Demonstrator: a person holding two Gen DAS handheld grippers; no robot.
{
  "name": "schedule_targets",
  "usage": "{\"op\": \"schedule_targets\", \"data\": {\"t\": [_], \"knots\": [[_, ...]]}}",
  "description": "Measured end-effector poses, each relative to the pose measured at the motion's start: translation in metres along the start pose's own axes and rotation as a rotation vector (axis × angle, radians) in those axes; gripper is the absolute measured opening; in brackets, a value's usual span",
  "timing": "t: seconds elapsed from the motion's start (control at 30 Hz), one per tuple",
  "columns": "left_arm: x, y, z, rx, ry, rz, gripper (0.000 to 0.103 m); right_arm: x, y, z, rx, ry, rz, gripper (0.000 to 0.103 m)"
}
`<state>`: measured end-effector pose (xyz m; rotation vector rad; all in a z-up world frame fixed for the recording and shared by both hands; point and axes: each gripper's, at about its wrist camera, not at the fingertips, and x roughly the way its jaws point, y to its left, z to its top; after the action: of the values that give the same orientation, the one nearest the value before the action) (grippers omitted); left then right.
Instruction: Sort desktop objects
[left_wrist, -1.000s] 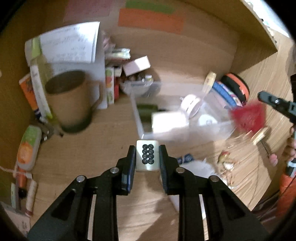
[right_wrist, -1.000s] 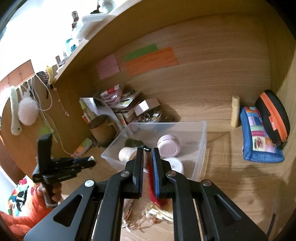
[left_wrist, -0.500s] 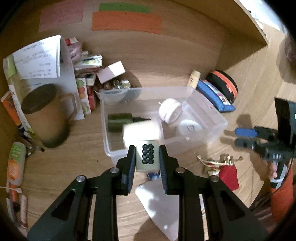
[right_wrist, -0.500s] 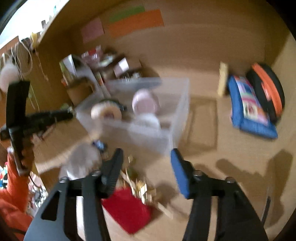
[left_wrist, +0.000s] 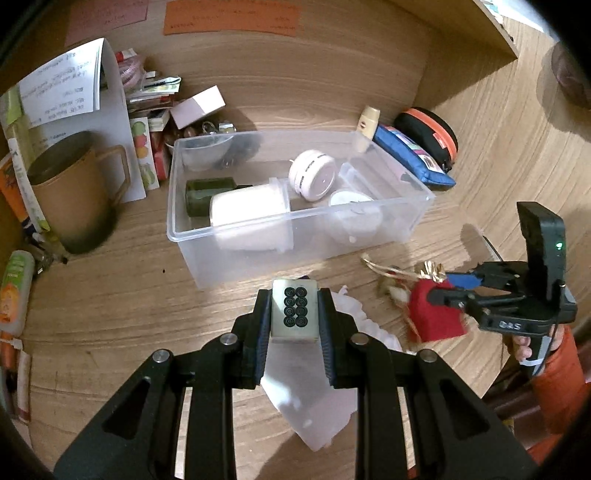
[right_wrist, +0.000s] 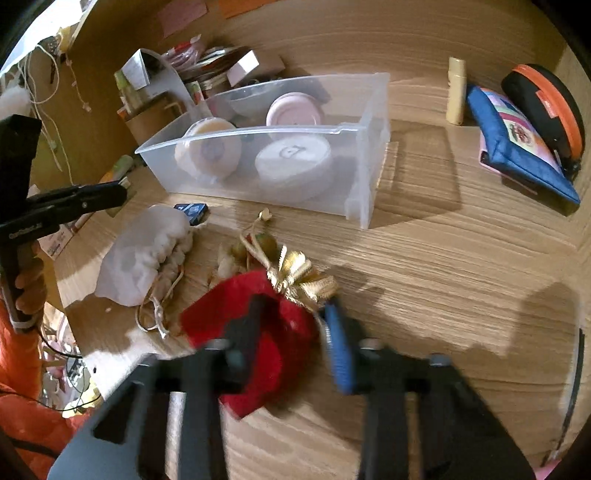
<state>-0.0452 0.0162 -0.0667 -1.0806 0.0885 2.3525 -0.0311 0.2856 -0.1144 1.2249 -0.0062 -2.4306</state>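
Note:
My left gripper (left_wrist: 294, 314) is shut on a pale mahjong tile (left_wrist: 294, 312) with black circles, held above the desk in front of the clear plastic box (left_wrist: 236, 227). The box holds white jars and a dark green bottle (left_wrist: 207, 191). My right gripper (right_wrist: 295, 317) is open, its jaws on either side of the top of a red pouch (right_wrist: 258, 354) with a gold bow (right_wrist: 299, 273) lying on the desk. It also shows in the left wrist view (left_wrist: 448, 286), at the red pouch (left_wrist: 434, 314). A white pouch (right_wrist: 144, 254) lies left of the red one.
A brown mug (left_wrist: 74, 192), papers and small boxes (left_wrist: 197, 107) crowd the back left. A blue wallet (right_wrist: 517, 147), an orange-black case (right_wrist: 546, 107) and a beige tube (right_wrist: 456, 90) lie at the back right. The left gripper's handle (right_wrist: 55, 210) reaches in from the left.
My right gripper let the red pouch drop, opened, then came down around its top. My left gripper pulled back from the box, still holding the tile.

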Motion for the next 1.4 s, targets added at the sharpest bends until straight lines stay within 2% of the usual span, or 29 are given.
{"op": "schedule_targets", "data": {"t": [0.13, 0.33, 0.5, 0.7, 0.87, 1.07, 1.23, 1.4], "knots": [[-0.005, -0.001, 0.002, -0.003, -0.014, 0.002, 0.024, -0.009, 0.001, -0.002, 0.005, -0.041, -0.005, 0.013], [-0.010, 0.005, 0.013, -0.014, -0.037, -0.013, 0.024, -0.052, 0.003, 0.009, 0.015, -0.154, -0.013, 0.013], [-0.016, 0.008, 0.029, -0.020, -0.064, -0.026, 0.024, -0.081, 0.005, 0.030, 0.003, -0.248, -0.026, 0.013], [-0.014, 0.007, 0.053, -0.006, -0.082, -0.024, 0.024, -0.088, 0.010, 0.064, -0.021, -0.331, -0.037, 0.013], [0.002, 0.000, 0.071, 0.013, -0.071, -0.022, 0.024, -0.071, 0.010, 0.094, -0.030, -0.343, -0.067, 0.013], [0.031, -0.008, 0.089, 0.029, -0.037, -0.047, 0.024, -0.030, -0.001, 0.121, 0.004, -0.294, -0.089, 0.013], [0.055, -0.017, 0.095, 0.061, 0.001, -0.056, 0.024, -0.004, -0.004, 0.126, 0.001, -0.256, -0.092, 0.013], [0.075, -0.023, 0.095, 0.097, 0.042, -0.031, 0.024, 0.008, 0.002, 0.122, -0.042, -0.240, -0.107, 0.014]]}}
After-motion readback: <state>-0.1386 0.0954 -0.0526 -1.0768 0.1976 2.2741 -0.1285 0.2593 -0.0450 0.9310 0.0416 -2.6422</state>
